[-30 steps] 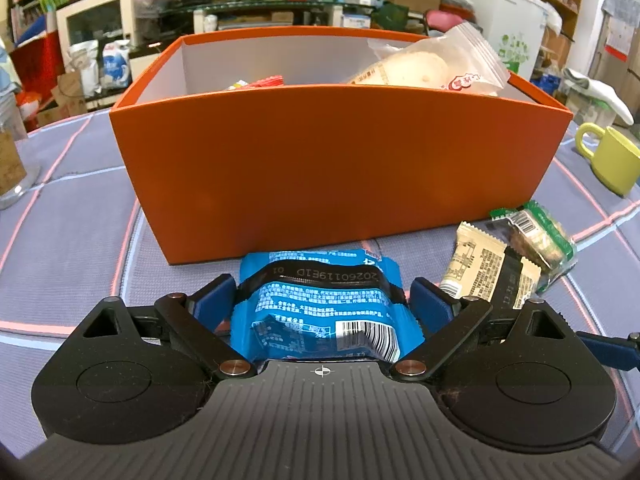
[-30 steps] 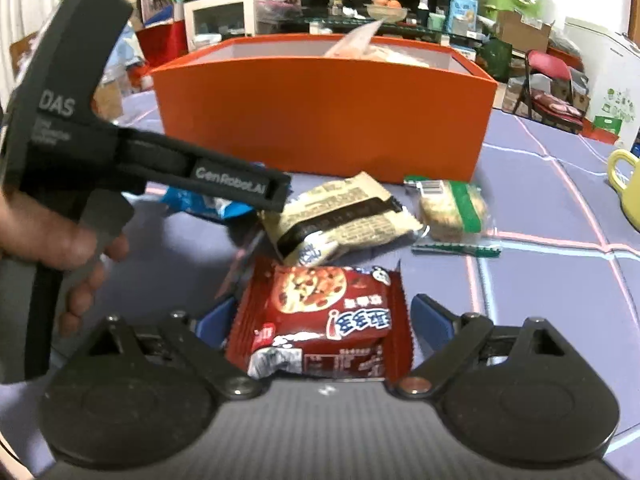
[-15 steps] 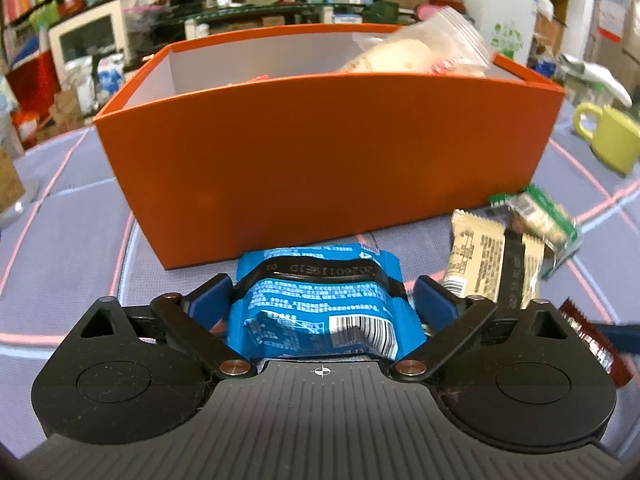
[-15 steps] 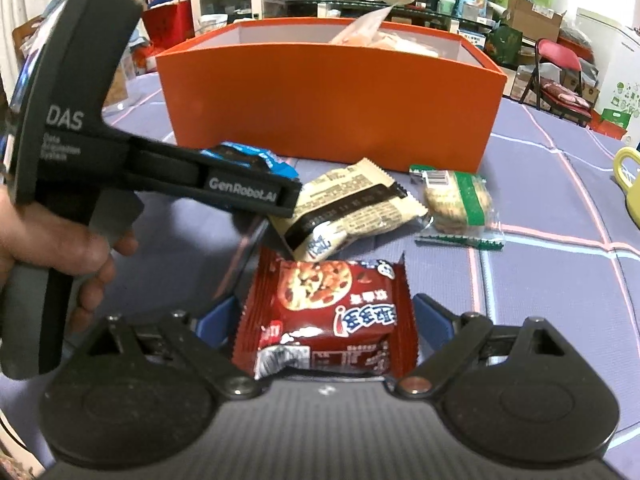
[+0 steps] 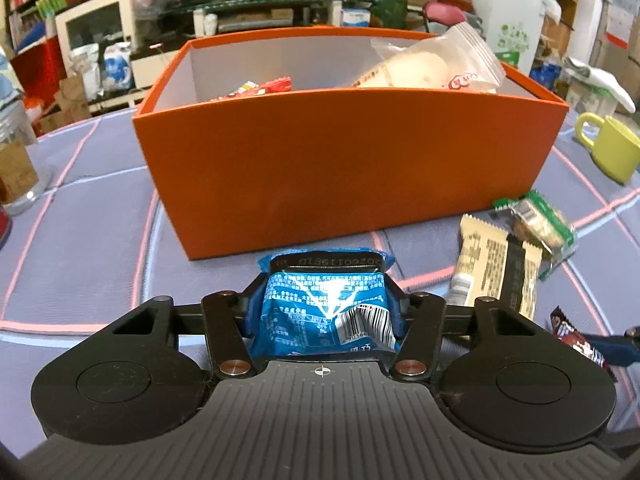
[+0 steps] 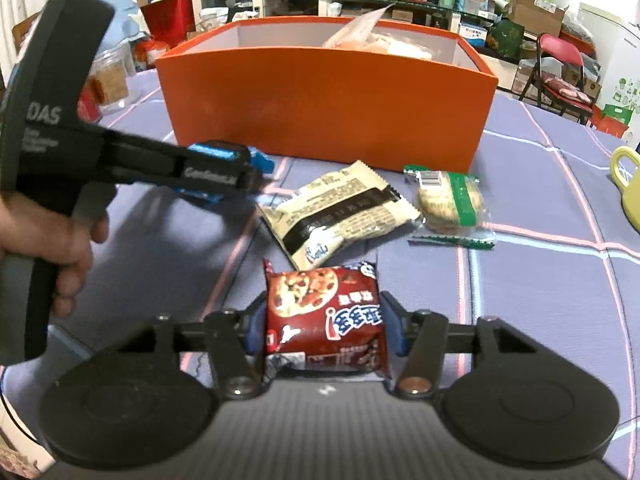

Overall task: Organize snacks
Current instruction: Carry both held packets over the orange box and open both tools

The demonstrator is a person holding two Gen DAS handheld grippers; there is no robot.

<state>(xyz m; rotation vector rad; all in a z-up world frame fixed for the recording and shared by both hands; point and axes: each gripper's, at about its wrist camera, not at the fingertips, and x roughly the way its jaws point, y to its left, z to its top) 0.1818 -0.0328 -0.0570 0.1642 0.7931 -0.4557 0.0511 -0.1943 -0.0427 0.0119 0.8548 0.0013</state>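
L gripper (image 5: 326,300) jaws closing on blue packet (image 5: 324,304), just in front of orange box (image 5: 344,168). R gripper (image 6: 322,324) closing on red cookie pack (image 6: 324,316), on table. Risk: slick, puffy wrappers squirt out on lift; crushed cookies if squeezed hard.

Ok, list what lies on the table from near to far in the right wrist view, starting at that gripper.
Right gripper, jaws closing on the dark red cookie packet → cream snack packet with a black band → tall orange cardboard box holding the clear plastic bread bag.
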